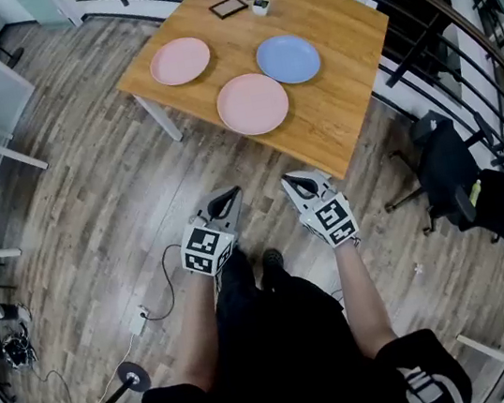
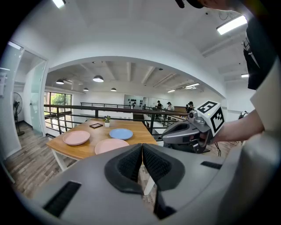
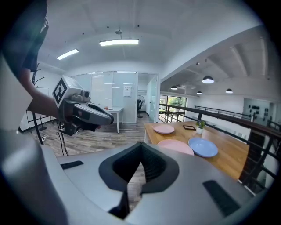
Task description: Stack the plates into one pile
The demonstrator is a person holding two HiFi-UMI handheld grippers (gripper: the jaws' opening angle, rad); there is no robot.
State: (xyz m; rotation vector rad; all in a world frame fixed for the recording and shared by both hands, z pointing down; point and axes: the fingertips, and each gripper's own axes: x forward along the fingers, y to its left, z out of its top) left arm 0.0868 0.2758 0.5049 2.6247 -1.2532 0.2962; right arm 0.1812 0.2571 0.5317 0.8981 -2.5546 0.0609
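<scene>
Three plates lie apart on a wooden table point(image 1: 341, 106): a pink plate point(image 1: 180, 61) at the left, a second pink plate point(image 1: 253, 104) nearest me, and a blue plate point(image 1: 288, 58) at the right. In the left gripper view they show as the near pink plate point(image 2: 111, 145), far pink plate point(image 2: 76, 137) and blue plate point(image 2: 120, 133). My left gripper point(image 1: 226, 199) and right gripper point(image 1: 298, 182) hang shut and empty over the floor, short of the table's near corner. The right gripper view shows the plates point(image 3: 174, 146) ahead to the right.
A small potted plant point(image 1: 259, 0) and a dark picture frame point(image 1: 228, 7) stand at the table's far side. A black railing point(image 1: 453, 31) runs behind the table. A black office chair point(image 1: 445, 165) is at the right, cables and a stand base point(image 1: 133, 377) at the lower left.
</scene>
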